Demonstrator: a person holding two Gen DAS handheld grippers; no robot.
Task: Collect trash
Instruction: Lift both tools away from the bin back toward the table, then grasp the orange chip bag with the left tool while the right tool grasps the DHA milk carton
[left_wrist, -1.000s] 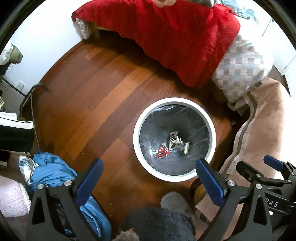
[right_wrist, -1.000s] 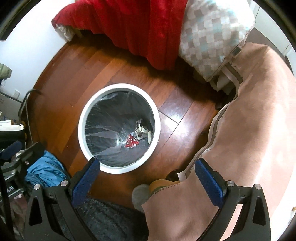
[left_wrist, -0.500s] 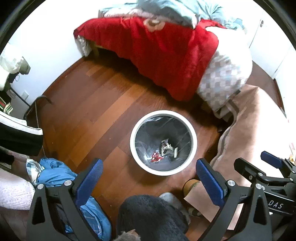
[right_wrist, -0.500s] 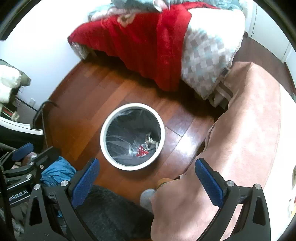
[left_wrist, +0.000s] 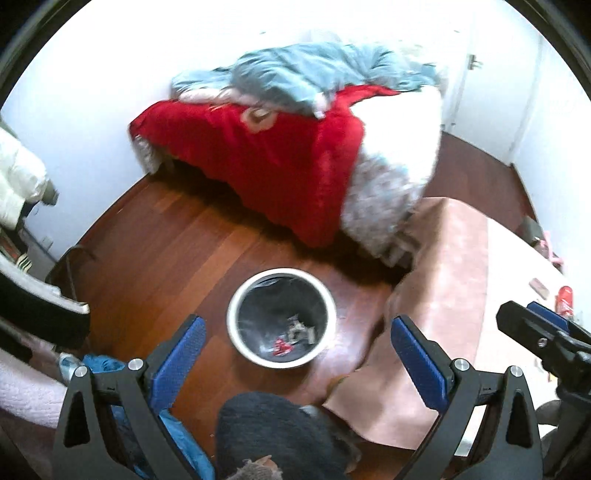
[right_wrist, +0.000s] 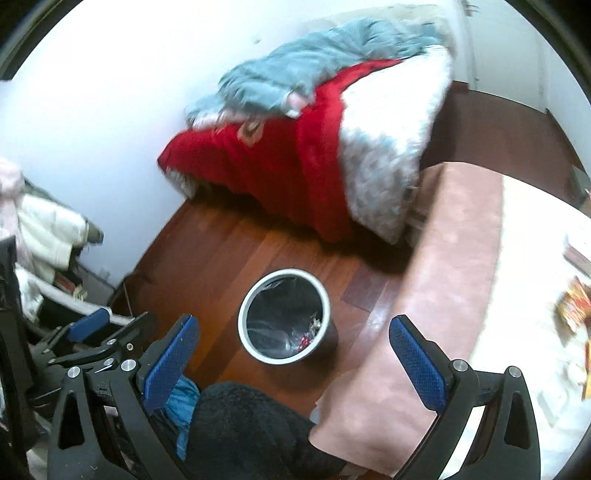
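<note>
A round white-rimmed trash bin (left_wrist: 236, 295) with a dark liner stands on the wood floor; it also shows in the right wrist view (right_wrist: 245, 306). Red and white scraps of trash (left_wrist: 291, 338) lie at its bottom, also seen in the right wrist view (right_wrist: 306, 338). My left gripper (left_wrist: 297, 363) is open and empty, high above the bin. My right gripper (right_wrist: 293, 362) is open and empty, also high above it. A small red item (left_wrist: 565, 297) and colourful packets (right_wrist: 574, 308) lie on the table at the right.
A bed with a red blanket (left_wrist: 266, 155) and blue bedding (left_wrist: 314, 74) stands behind the bin. A table with a pink cloth (left_wrist: 443, 280) is at the right. Blue clothes (left_wrist: 103, 365) lie on the floor at the left. A dark fuzzy slipper (left_wrist: 273, 432) is below.
Both grippers have risen well away from the bin, which now looks much smaller. More of the bed, the walls and the table top have come into view. Both stay open.
</note>
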